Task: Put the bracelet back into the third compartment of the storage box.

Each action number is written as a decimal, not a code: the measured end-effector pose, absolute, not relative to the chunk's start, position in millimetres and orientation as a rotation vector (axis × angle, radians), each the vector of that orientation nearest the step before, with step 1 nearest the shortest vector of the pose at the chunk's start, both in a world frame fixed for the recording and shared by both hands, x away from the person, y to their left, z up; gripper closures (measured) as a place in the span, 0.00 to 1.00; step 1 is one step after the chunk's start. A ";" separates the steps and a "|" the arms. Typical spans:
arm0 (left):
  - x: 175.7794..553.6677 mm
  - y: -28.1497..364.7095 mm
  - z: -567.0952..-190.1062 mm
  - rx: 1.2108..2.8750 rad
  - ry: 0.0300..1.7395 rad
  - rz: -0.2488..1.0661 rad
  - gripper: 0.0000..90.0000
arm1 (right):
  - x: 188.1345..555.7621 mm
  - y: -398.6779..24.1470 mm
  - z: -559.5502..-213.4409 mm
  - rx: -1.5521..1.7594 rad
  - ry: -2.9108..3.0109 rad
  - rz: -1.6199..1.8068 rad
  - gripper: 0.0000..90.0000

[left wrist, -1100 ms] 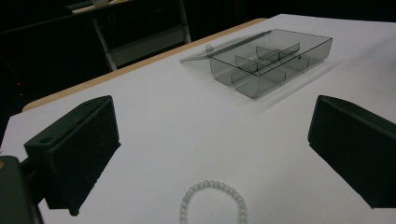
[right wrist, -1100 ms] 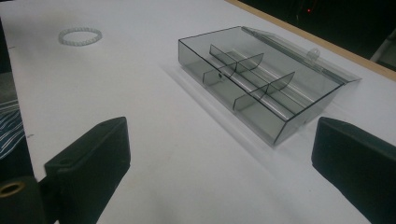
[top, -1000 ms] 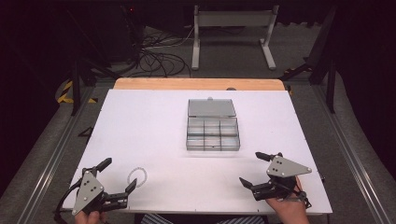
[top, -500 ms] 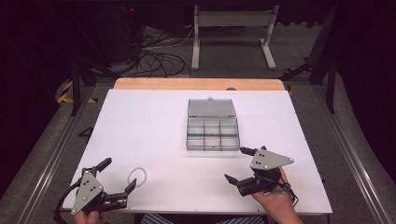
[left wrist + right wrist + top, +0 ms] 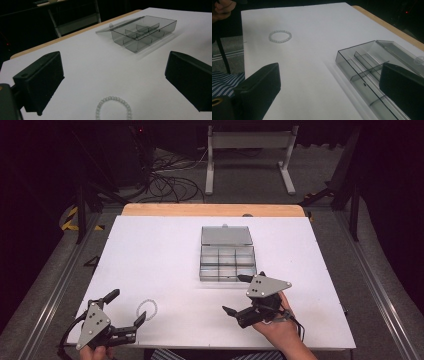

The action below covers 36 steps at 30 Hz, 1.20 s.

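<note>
A ring of pale beads, a bracelet (image 5: 141, 309), lies flat on the white table (image 5: 160, 250) near the front left. My left gripper (image 5: 129, 305) is open, its jaws standing either side of the bracelet (image 5: 112, 98), a little short of it. A clear smoke-grey compartment box (image 5: 227, 270) sits in the middle of the table with its lid (image 5: 226, 235) folded flat behind it; its compartments look empty. My right gripper (image 5: 234, 294) is open just in front of the box's near right corner, holding nothing. From the right gripper view the box (image 5: 352, 67) is close and the bracelet (image 5: 272, 37) farther off.
A wooden strip (image 5: 210, 210) edges the table's far side. Beyond it are a metal stand (image 5: 250, 142) and cables (image 5: 165, 180) on the floor. The person's other hand (image 5: 223, 7) shows at the top left of the right gripper view.
My right gripper has moved left and toward the box, turning its jaws leftward. The left gripper and the bracelet have stayed put.
</note>
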<state>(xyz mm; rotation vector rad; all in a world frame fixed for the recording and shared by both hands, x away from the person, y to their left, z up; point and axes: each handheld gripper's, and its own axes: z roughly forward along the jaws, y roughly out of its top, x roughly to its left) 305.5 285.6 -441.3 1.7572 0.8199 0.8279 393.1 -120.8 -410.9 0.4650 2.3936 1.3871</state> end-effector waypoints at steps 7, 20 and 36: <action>305.6 285.9 -441.1 1.762 0.815 0.832 0.03 | 395.5 -101.0 -406.9 0.423 2.413 1.400 0.05; 306.4 286.6 -441.5 1.763 0.824 0.821 0.03 | 400.4 -72.7 -403.3 0.368 2.450 1.423 0.05; 306.3 288.3 -441.1 1.755 0.827 0.821 0.03 | 403.3 -51.8 -401.8 0.325 2.488 1.467 0.07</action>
